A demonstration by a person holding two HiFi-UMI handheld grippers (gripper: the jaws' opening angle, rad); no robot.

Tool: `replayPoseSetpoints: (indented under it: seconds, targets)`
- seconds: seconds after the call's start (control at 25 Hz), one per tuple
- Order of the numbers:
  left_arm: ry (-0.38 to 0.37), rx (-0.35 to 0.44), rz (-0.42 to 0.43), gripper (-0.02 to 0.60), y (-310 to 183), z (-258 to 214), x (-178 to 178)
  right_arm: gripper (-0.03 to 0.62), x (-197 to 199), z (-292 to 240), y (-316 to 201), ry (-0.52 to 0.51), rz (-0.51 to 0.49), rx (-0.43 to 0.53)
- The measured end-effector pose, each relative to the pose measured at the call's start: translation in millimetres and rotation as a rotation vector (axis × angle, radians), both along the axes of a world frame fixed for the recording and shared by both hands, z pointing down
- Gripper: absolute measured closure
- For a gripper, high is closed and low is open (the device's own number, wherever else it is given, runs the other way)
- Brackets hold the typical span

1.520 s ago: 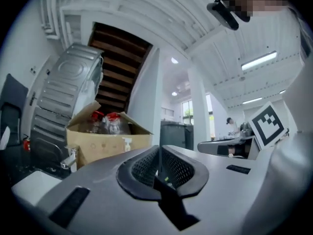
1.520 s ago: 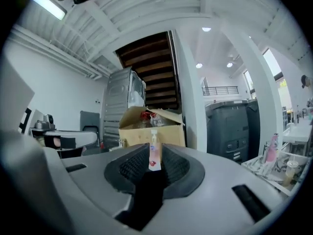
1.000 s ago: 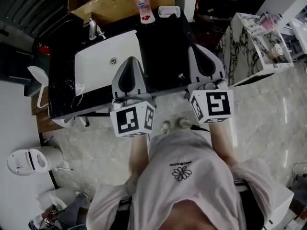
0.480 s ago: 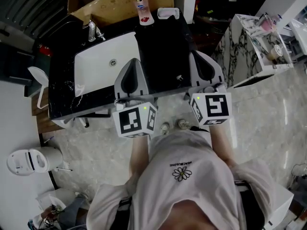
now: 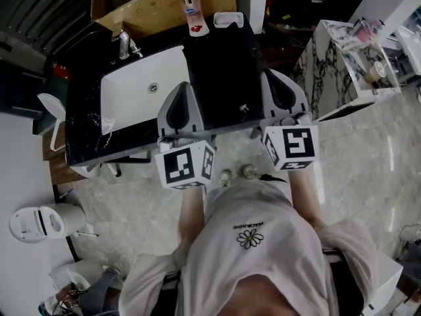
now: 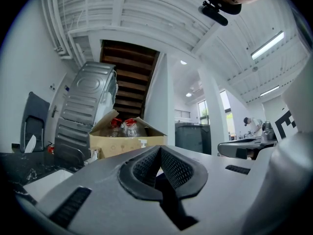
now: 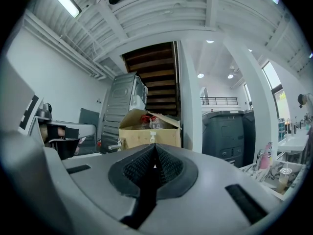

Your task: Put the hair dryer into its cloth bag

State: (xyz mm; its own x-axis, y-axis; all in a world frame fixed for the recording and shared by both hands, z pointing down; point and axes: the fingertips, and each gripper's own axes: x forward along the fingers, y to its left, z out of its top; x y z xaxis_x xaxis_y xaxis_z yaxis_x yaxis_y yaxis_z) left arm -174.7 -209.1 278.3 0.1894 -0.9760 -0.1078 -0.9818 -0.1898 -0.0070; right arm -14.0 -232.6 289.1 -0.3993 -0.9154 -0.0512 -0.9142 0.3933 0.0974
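I cannot make out a hair dryer or a cloth bag; the black countertop to the right of the sink is too dark to read. My left gripper hovers over the counter's front edge beside the sink, jaws shut with nothing between them. Level with it, my right gripper sits at the counter's right end, also shut and empty. The left gripper view shows my left gripper with its pads pressed together. In the right gripper view my right gripper is closed the same way.
A white sink with a faucet is set in the counter. A soap bottle and a white dish stand at the back, before a cardboard box. A marble-topped table stands at the right.
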Motion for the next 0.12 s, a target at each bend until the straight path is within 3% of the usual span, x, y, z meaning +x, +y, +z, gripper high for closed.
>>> replayPoseSetpoints:
  seconds: [0.12]
  targets:
    - [0.001, -0.005, -0.002, 0.568, -0.6, 0.5, -0.4, 0.582, 0.8, 0.1, -1.1, 0.005, 0.001, -0.002]
